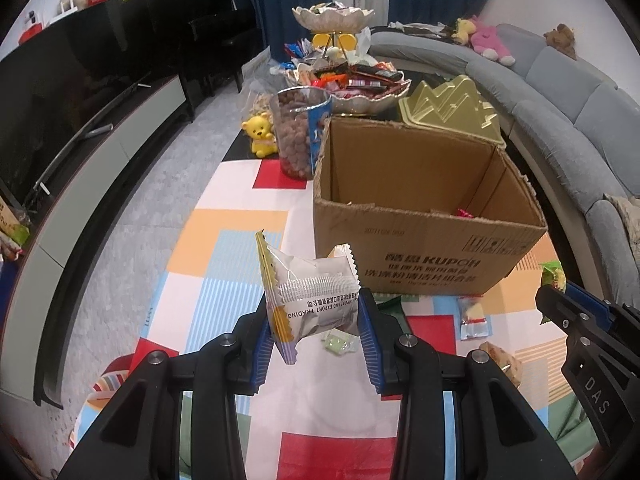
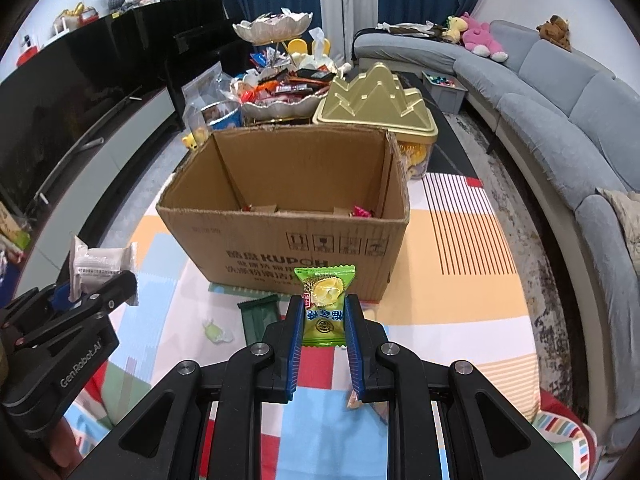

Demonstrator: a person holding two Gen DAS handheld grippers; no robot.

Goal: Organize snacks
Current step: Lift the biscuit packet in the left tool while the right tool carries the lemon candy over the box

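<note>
An open cardboard box (image 1: 424, 240) stands on the patterned tablecloth; it also shows in the right wrist view (image 2: 288, 240), with a red wrapped candy (image 2: 362, 212) inside. My left gripper (image 1: 316, 320) is shut on a silver and yellow snack packet (image 1: 308, 296), held above the cloth in front of the box's left corner. My right gripper (image 2: 323, 320) is shut on a green candy packet (image 2: 324, 300), held in front of the box. The left gripper with its silver packet (image 2: 100, 264) shows at the left of the right wrist view.
Loose snacks lie on the cloth in front of the box: a dark green packet (image 2: 258, 316), a pale green candy (image 2: 216, 330), a small clear packet (image 1: 474, 318). Behind the box stand a jar of brown balls (image 1: 298, 136), a tiered snack dish (image 1: 348, 84) and a gold container (image 1: 452, 108).
</note>
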